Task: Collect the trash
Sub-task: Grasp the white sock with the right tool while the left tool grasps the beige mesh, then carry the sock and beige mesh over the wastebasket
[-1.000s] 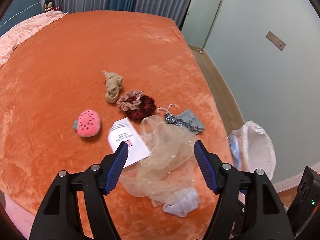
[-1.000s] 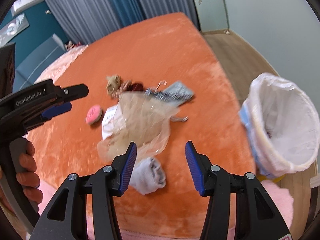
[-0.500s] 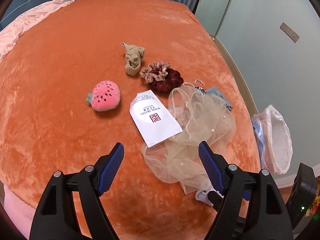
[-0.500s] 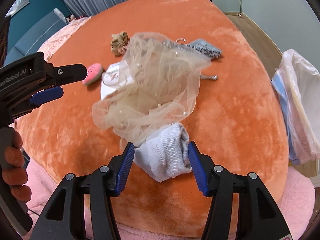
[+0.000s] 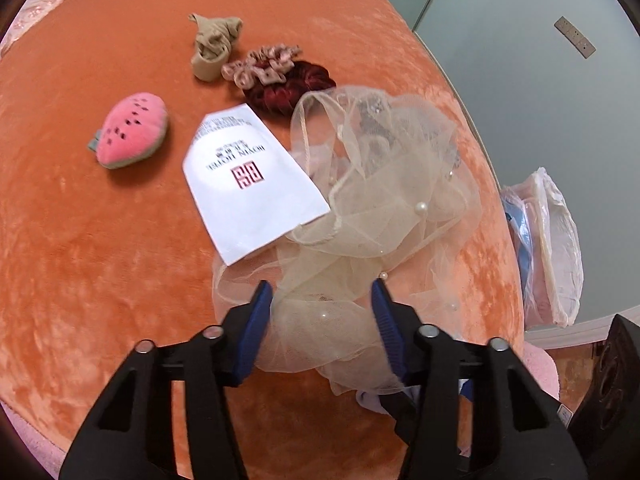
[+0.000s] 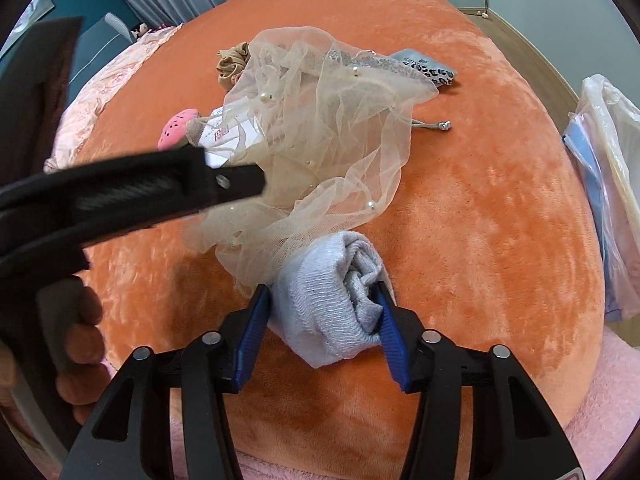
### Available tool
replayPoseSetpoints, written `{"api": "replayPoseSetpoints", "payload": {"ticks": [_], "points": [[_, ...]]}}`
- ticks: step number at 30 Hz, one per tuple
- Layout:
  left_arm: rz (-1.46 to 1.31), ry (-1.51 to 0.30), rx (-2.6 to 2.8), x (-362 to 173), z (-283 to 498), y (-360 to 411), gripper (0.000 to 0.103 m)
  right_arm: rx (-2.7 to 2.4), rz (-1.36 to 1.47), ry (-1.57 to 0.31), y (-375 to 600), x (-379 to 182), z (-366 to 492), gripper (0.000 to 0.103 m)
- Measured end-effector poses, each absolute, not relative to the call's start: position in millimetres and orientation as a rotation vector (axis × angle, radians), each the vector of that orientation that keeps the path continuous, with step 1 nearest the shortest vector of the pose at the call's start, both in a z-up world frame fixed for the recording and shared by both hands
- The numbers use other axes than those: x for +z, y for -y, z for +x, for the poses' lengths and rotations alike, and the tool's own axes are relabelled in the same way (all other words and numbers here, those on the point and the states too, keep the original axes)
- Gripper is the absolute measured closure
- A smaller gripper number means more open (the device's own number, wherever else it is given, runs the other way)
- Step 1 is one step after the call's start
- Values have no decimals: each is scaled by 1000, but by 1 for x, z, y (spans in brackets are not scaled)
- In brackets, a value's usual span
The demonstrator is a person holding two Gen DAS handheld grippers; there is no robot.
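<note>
A beige tulle veil with pearls (image 5: 376,216) lies bunched on the orange bed; it also shows in the right wrist view (image 6: 320,128). My left gripper (image 5: 322,316) is open, its blue pads on either side of the veil's near end. A rolled grey-white sock (image 6: 332,296) lies at the veil's near edge. My right gripper (image 6: 322,312) has its pads against both sides of the sock. A white paper packet (image 5: 248,184) lies left of the veil. A lined trash bin (image 5: 552,240) stands on the floor to the right.
On the orange bed (image 5: 100,260) lie a pink strawberry plush (image 5: 132,132), a beige stocking (image 5: 214,50), pink and dark red scrunchies (image 5: 280,80), and a leopard-print pouch (image 6: 424,68). The bed's edge is near, with pink bedding (image 6: 592,400) below.
Both grippers have moved forward and down. The left now straddles the veil; the right has narrowed onto the sock.
</note>
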State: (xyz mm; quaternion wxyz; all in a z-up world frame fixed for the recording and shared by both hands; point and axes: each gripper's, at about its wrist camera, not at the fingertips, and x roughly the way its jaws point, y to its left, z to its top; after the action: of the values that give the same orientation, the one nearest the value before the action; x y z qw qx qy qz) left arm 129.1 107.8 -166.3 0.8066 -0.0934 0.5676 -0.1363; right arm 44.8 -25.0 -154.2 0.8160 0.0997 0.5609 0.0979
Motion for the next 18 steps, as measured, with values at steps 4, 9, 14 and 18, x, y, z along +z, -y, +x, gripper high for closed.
{"api": "replayPoseSetpoints", "payload": {"ticks": [4,9,14,18], "points": [[-210,-1230,-314,-172,130,-103,92,228,197,-1188,25,-147,43,68],[-218,-1195,-346,-156,125,-101,98,231,189,-1147,31,-127,39,69],[-232,-1127,-389,-121,121,-95,99,195,238,-1082,54,-99,38,69],[-231,-1063,-435,-87,118,-84,99,143,275,-1011,81,-73,37,69]]}}
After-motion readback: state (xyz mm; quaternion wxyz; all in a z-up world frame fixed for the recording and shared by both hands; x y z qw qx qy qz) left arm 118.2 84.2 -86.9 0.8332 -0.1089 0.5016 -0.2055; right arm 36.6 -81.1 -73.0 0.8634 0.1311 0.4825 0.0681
